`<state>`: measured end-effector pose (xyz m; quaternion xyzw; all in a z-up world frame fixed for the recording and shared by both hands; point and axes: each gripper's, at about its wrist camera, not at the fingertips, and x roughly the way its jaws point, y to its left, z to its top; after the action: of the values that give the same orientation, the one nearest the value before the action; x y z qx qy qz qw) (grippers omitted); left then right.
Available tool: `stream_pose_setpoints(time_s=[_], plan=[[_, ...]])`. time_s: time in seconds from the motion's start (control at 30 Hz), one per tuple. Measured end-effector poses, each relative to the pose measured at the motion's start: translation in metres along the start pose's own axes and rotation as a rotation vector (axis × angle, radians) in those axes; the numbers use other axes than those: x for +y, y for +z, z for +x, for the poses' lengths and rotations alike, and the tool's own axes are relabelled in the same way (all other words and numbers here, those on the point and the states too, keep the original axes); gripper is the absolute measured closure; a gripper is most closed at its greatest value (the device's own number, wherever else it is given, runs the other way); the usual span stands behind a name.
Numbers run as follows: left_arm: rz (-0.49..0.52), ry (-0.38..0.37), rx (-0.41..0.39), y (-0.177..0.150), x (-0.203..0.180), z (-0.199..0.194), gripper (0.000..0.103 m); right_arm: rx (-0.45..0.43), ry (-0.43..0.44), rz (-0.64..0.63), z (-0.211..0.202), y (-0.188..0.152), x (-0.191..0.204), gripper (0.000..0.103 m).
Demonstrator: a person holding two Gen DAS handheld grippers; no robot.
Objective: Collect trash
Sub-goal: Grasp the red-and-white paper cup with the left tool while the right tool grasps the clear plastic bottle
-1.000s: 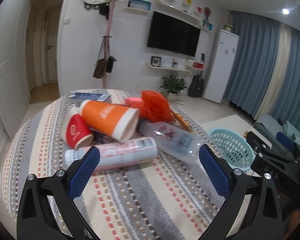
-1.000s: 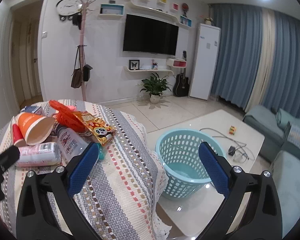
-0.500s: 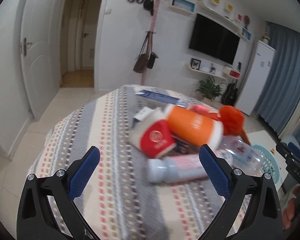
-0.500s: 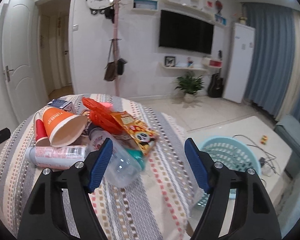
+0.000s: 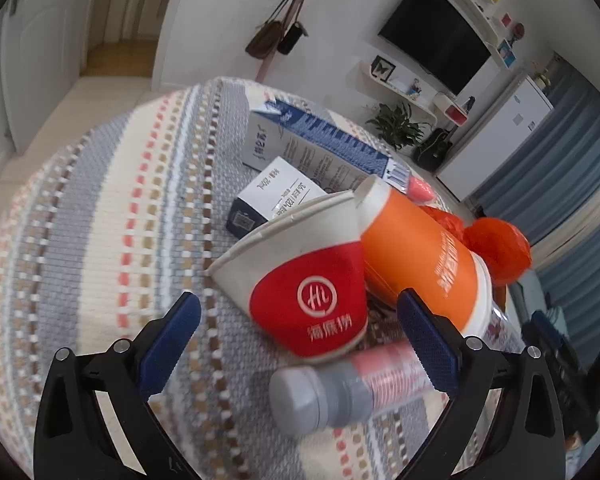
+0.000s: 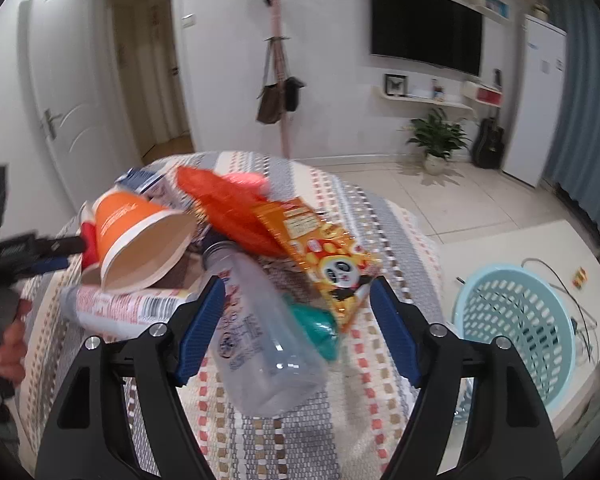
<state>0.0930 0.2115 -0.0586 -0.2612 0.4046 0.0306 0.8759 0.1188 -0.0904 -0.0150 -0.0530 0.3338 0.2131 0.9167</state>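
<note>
A pile of trash lies on a round table with a striped cloth. My left gripper is open, its jaws either side of a red and white paper cup lying on its side. An orange cup, a grey-capped bottle, a blue and white carton and a small box lie around it. My right gripper is open around a clear plastic bottle. An orange panda snack bag, an orange plastic bag and a teal object lie beside it.
A light blue laundry basket stands on the floor to the right of the table. A coat stand with bags, a TV, a plant and a white door stand along the far wall. The left gripper and a hand show at the right wrist view's left edge.
The left gripper has swung left and come down close over the red and white cup. The right gripper has narrowed and moved in over the clear bottle.
</note>
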Motion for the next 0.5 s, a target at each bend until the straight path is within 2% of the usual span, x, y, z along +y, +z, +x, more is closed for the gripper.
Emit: stream_pose_setpoints(time_s=[0.2, 0.33, 0.43, 0.5], plan=[[-0.034, 0.008, 0.042, 0.001, 0.007, 0.023, 0.008, 0.071, 0.042, -0.064, 0.018, -0.004, 0.011, 0.026], [-0.018, 0.042, 0.031, 0.001, 0.003, 0.028, 0.009, 0.122, 0.071, -0.068, 0.029, -0.01, 0.013, 0.025], [-0.004, 0.068, 0.024, 0.002, -0.001, 0.027, 0.019, 0.136, 0.069, -0.076, 0.034, -0.011, 0.015, 0.026], [-0.014, 0.043, 0.025, 0.0, -0.001, 0.026, 0.023, 0.133, 0.053, -0.084, 0.034, -0.011, 0.018, 0.026]])
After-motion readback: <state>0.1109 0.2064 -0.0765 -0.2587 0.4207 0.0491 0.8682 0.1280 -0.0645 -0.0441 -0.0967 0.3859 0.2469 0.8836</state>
